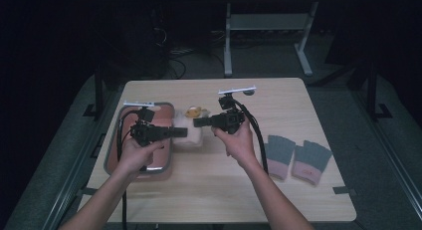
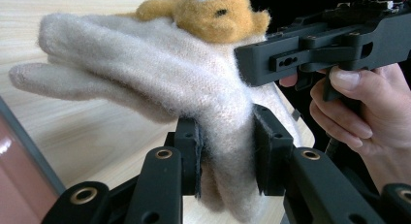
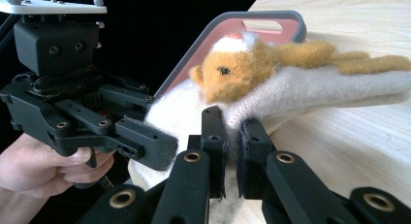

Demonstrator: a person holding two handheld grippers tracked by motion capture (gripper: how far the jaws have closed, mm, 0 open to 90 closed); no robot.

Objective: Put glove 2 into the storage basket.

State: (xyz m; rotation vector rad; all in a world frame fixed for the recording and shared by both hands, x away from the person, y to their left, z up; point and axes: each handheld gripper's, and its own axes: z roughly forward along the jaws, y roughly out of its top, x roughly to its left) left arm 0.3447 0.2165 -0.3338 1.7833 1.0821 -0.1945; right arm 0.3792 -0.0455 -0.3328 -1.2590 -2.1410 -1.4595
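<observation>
Both tongs were on it! The left tongs [image 2: 225,153] were clamped on the cuff end of the cream woolly glove [image 2: 160,73], and the right tongs [image 3: 231,151] were pinched tight on the same glove [image 3: 310,90] from the opposite side. The glove hung between them above the tabletop [image 1: 214,190], at three o'clock of the pink tray [image 1: 166,110]. Two grey gloves [image 1: 297,158] lay well off at four o'clock.
</observation>
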